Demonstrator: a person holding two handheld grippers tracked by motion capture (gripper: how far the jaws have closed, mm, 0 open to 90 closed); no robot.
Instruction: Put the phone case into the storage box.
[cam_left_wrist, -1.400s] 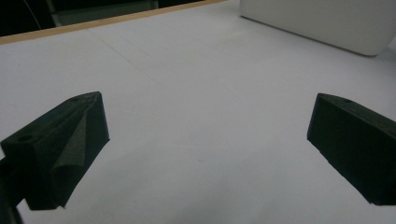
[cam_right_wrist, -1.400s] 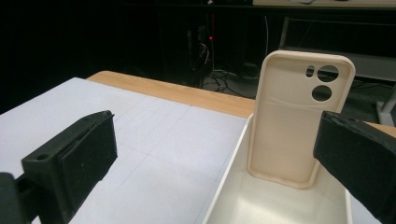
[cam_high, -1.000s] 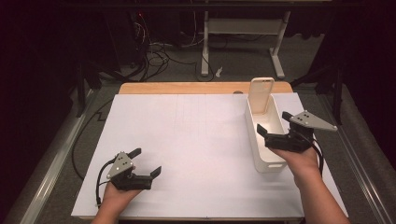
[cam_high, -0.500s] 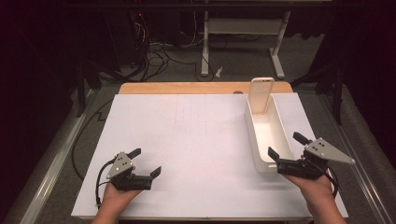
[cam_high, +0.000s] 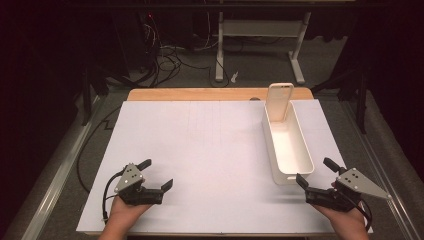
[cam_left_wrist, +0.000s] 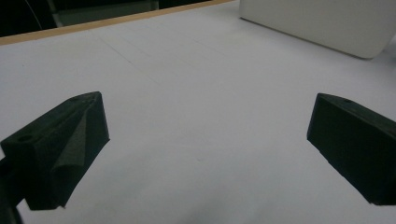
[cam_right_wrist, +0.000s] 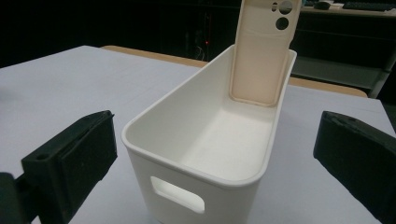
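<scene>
left gripper (cam_high: 155, 176): black jaws, grey three-cornered plate, black cable | right gripper (cam_high: 316, 173): same

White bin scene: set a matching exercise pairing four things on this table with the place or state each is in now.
Things:
1. phone case
2. white bin
3. left gripper
4. right gripper

Places or states:
A. open, over bare white table at the near left
B. leaning upright against the far end wall inside the bin
C. open, just short of the bin's near end, touching nothing
D. standing lengthways on the right side of the table

Pairs: 1-B, 2-D, 3-A, 4-C
</scene>
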